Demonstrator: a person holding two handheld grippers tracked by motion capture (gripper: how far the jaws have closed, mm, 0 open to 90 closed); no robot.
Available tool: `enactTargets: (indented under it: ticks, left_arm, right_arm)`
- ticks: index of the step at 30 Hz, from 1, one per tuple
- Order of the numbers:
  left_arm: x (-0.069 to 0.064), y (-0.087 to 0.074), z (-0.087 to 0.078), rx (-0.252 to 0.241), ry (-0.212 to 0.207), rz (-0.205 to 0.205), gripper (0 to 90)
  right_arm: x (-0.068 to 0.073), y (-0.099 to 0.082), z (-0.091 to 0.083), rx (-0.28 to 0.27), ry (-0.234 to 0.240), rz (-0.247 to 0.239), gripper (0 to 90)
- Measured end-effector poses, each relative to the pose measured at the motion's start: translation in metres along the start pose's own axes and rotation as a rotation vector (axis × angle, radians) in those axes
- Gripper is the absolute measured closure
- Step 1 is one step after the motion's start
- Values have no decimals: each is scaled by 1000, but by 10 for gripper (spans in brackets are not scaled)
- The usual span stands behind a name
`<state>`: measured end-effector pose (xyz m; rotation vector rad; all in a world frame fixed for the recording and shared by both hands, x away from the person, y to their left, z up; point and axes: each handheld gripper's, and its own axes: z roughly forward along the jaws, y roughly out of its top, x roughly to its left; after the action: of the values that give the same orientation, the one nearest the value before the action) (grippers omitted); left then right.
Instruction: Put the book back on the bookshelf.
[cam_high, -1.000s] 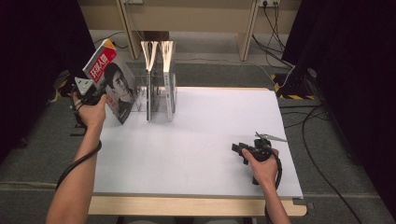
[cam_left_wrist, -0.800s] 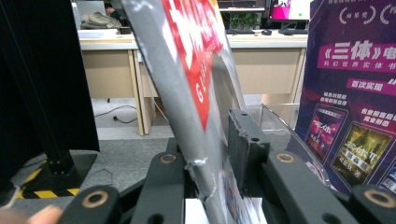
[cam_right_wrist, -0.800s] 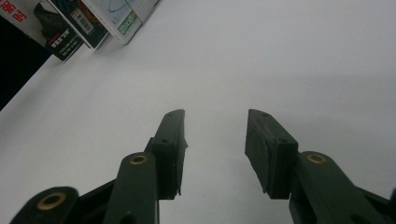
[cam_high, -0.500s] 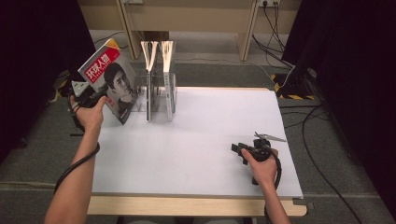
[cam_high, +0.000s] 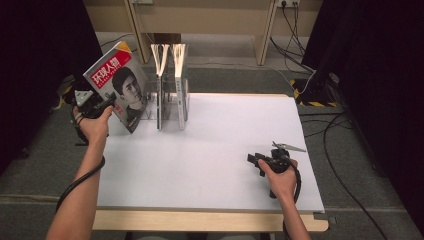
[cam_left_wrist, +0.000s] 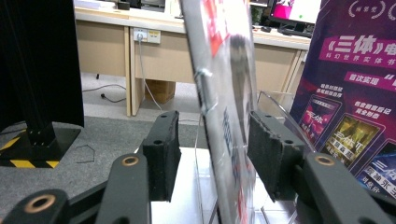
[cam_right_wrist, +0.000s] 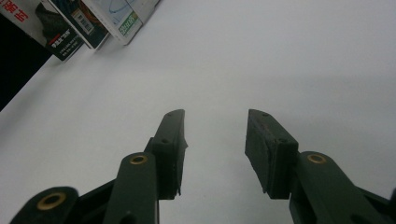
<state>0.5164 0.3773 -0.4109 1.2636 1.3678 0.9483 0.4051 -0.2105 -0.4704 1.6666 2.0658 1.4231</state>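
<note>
Table (cam_high: 215, 150) middle free; magazine (cam_high: 120, 85), clear rack (cam_high: 167, 107) block far-left corner.

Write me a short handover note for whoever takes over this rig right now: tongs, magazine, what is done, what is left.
Left tongs: jaws have just been opening; the magazine stands between the pads, but they no longer press on it.
Right tongs: open, nothing between them, resting low over the white table near its right front.
Magazine: tilted, leaning at the left end of the clear rack, beside two upright books.
Done: magazine delivered to the rack and released.
Left: draw the left tongs back without knocking it; probably check that it stays propped.
</note>
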Motion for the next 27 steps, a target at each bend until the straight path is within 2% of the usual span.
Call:
enactTargets:
  ticks: [19,27]
  left_arm:
    - [0,-5,-12,23,-37,-42,461]
    - [-2,-5,-17,31,-45,-36,449]
  right_arm:
    - [0,0,0,0,-1,-1,578]
    - [1,0,-1,-1,-3,-1,578]
